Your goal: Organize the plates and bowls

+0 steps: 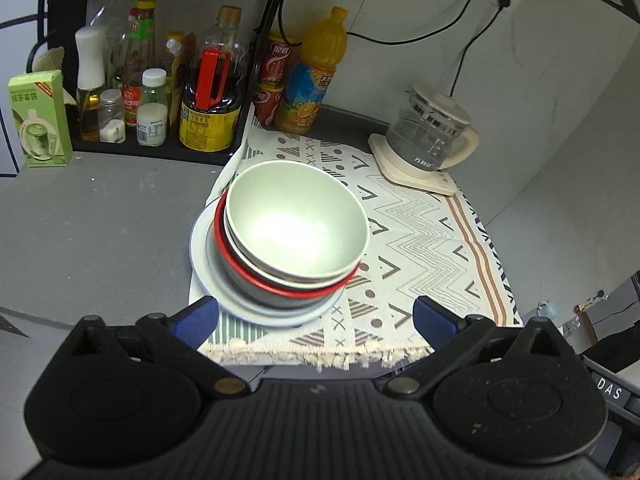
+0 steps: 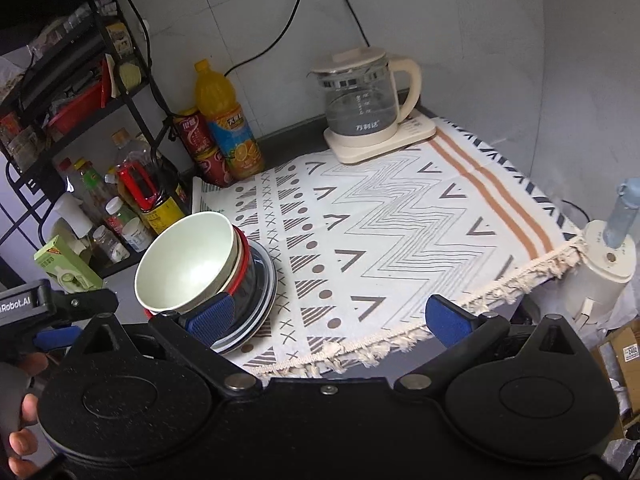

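Green bowl (image 1: 296, 220) tops the stack; both grippers' fingers spread wide, empty; "DAS" label (image 1: 610, 394) readable.

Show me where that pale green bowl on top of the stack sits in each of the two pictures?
Left wrist view: the pale green bowl is near the middle, topping the stack on the patterned cloth's left edge.
Right wrist view: the pale green bowl is at left of centre, tilted, just above the left blue finger pad.
Shared landmark: the glass kettle standing at the back of the cloth.
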A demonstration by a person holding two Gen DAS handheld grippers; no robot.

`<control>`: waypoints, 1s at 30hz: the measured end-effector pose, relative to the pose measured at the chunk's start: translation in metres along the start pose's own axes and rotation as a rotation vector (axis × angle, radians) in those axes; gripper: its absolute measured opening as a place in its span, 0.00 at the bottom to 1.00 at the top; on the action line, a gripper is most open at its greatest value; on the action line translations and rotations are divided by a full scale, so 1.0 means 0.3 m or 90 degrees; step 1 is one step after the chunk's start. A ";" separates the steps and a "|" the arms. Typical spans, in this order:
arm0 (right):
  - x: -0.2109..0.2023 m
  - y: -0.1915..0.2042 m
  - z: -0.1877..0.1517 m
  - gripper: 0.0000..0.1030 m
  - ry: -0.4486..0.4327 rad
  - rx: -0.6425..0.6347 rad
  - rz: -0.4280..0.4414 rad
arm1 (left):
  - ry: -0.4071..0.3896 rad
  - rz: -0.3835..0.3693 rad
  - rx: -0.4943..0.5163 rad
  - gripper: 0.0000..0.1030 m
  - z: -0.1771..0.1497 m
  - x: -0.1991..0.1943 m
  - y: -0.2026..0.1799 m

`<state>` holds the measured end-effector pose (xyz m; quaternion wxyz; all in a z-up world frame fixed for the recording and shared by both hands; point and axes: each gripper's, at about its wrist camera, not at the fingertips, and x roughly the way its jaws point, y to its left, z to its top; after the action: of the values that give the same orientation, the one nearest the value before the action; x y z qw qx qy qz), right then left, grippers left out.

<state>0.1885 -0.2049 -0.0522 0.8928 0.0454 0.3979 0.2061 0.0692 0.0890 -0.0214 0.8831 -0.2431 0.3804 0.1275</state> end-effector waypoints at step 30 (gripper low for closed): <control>-0.321 0.076 -0.221 1.00 -0.100 -0.081 -0.056 | -0.104 0.002 0.055 0.99 -0.256 -0.406 0.106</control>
<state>0.0751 -0.2286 -0.0250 0.9307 -0.0124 0.3142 0.1871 -0.0732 0.0708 0.0118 0.9207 -0.1926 0.3128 0.1320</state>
